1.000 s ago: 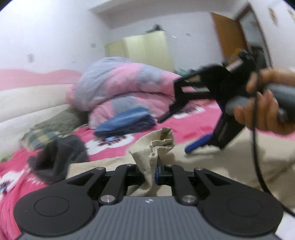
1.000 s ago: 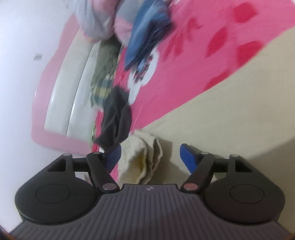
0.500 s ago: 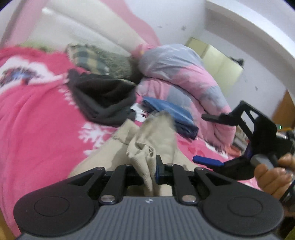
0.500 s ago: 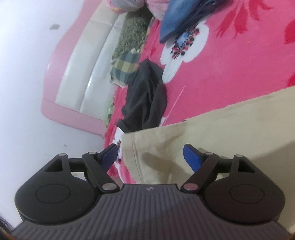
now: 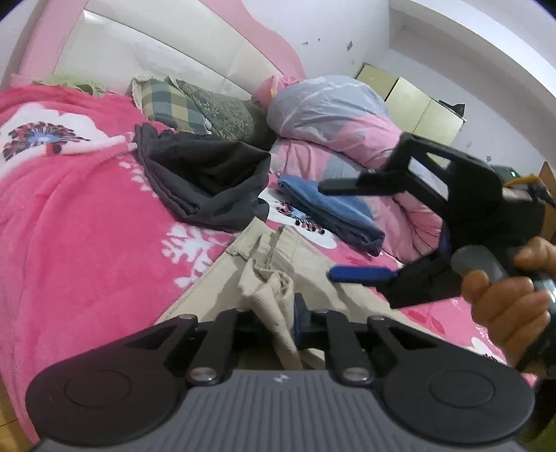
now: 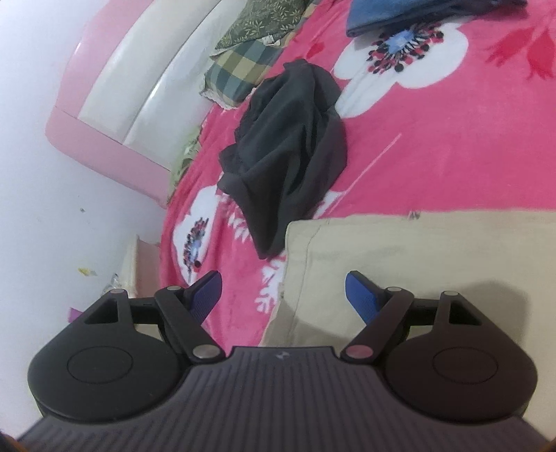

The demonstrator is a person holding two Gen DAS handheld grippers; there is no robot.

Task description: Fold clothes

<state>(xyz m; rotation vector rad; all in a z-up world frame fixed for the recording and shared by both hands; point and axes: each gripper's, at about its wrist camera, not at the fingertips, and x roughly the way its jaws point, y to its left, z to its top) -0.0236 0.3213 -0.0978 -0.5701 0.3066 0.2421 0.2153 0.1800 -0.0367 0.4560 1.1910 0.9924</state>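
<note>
The room is bright with soft, even light. The white headboard shines a little. The right gripper casts a dark shadow on the tan cloth. Edges of both pictures bend and curve, with dark corners. The hand looks slightly blurry.

1. My left wrist camera sits low behind my left gripper, close above the bed, facing along the pink blanket toward the headboard and the wardrobe.
2. My right wrist camera rides behind my right gripper, higher up, tilted down onto the bed.
3. Both views share the beige garment, the dark garment, the checked pillow and the blue folded clothes.
</note>
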